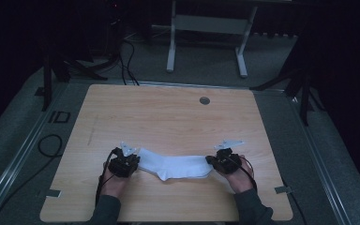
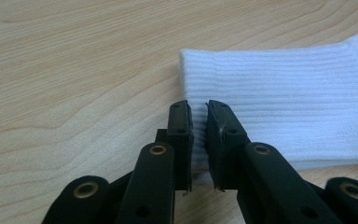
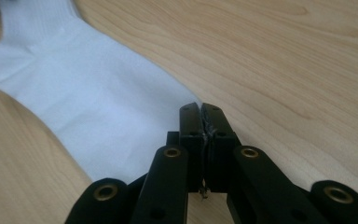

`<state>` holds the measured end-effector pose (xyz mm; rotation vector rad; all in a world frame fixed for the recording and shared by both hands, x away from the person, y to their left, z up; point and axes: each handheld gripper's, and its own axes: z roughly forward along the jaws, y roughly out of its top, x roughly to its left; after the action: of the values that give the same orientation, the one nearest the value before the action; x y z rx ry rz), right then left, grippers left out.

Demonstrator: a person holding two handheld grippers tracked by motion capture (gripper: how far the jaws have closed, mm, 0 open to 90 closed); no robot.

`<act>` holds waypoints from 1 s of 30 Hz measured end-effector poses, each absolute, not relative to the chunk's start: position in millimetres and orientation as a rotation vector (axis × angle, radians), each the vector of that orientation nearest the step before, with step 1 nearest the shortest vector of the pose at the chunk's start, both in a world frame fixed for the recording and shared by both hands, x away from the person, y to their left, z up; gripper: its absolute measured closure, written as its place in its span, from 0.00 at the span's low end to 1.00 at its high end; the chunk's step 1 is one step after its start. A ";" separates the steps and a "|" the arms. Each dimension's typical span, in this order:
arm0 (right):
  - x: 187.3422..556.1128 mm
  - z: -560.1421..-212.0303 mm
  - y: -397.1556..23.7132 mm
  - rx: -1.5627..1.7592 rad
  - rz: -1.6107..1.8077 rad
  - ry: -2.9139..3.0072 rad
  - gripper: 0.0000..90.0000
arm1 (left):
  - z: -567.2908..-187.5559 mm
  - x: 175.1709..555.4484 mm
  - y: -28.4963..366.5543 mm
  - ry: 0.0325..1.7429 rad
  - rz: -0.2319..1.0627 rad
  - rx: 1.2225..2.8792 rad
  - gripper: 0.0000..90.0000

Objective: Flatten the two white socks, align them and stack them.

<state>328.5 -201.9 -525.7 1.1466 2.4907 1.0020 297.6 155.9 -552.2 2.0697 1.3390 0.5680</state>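
Sock [image 1: 173, 167]: white, lies flat near the front edge of the table [image 1: 168, 117], stretched between both grippers.
Feel: probably light, soft, limp; it sags unless held at both ends.
Left gripper [image 2: 199, 122]: jaws nearly together, pinching the ribbed cuff edge.
Right gripper [image 3: 200, 122]: jaws pressed together on the toe end.
Hold: by the two ends.

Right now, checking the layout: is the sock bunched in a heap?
No, the white sock lies stretched flat on the table.

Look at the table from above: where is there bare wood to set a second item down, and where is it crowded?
Free: the broad stretch of table between the white sock and the round grommet, plus the far left and right corners. Crowded: the near edge, where the left gripper and right gripper pinch the sock's two ends.
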 end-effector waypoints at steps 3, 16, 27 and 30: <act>328.5 -533.1 -202.6 1.161 0.989 2.499 0.97 | -552.3 297.3 155.8 1.339 0.569 2.070 0.89; 329.9 -548.4 -205.4 1.186 0.956 2.471 0.94 | -552.1 293.8 151.8 1.328 0.561 2.077 0.88; 331.8 -548.8 -213.2 1.205 0.949 2.425 0.85 | -550.9 288.1 147.0 1.295 0.518 2.093 0.88; 331.6 -546.5 -214.9 1.208 0.967 2.409 0.75 | -550.3 286.6 146.3 1.286 0.513 2.091 0.87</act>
<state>331.6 -214.9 -546.5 1.2081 2.4085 0.9673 286.6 146.3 -550.3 2.0910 1.2864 0.5133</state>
